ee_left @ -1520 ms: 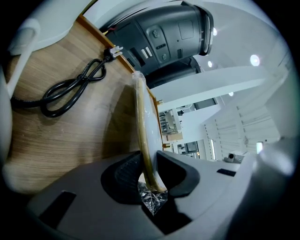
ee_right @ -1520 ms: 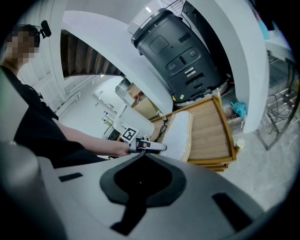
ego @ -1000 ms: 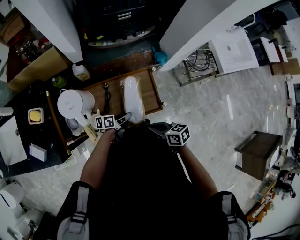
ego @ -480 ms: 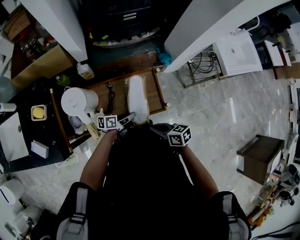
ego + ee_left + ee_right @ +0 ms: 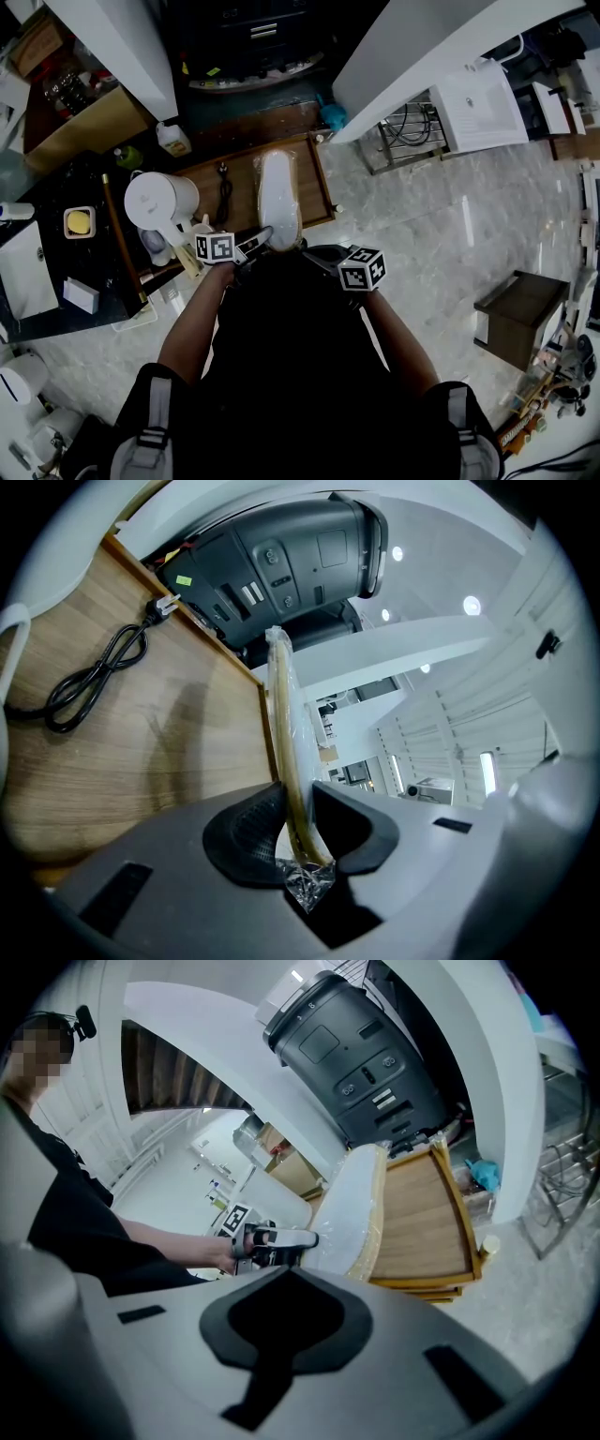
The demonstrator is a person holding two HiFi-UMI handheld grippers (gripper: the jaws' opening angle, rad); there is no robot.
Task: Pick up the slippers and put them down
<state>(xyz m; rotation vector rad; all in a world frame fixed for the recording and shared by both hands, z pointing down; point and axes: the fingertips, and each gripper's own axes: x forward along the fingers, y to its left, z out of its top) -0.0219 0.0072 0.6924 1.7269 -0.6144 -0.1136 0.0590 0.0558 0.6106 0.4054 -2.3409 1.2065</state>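
A white slipper (image 5: pixel 279 195) wrapped in clear plastic lies lengthwise over a wooden tray (image 5: pixel 311 180). My left gripper (image 5: pixel 259 239) is shut on its near end. In the left gripper view the slipper (image 5: pixel 284 719) runs edge-on away from the gripper (image 5: pixel 298 825), and both dark pads press its thin sole, with crumpled plastic behind them. My right gripper (image 5: pixel 315 253) hangs just right of the slipper's near end, apart from it. In the right gripper view the gripper (image 5: pixel 286 1274) is shut on nothing; the slipper (image 5: pixel 358 1206) and the left gripper (image 5: pixel 281 1237) lie beyond it.
A coiled black cable (image 5: pixel 225 190) lies on the tray's left half. A white kettle (image 5: pixel 156 202) stands left of the tray, with a bottle (image 5: pixel 173 141) behind it. A dark appliance (image 5: pixel 281 560) sits past the tray's far edge. A brown box (image 5: pixel 516 309) stands on the marble floor at the right.
The left gripper has risen slightly with the slipper's near end in its grip. The right gripper has kept its place.
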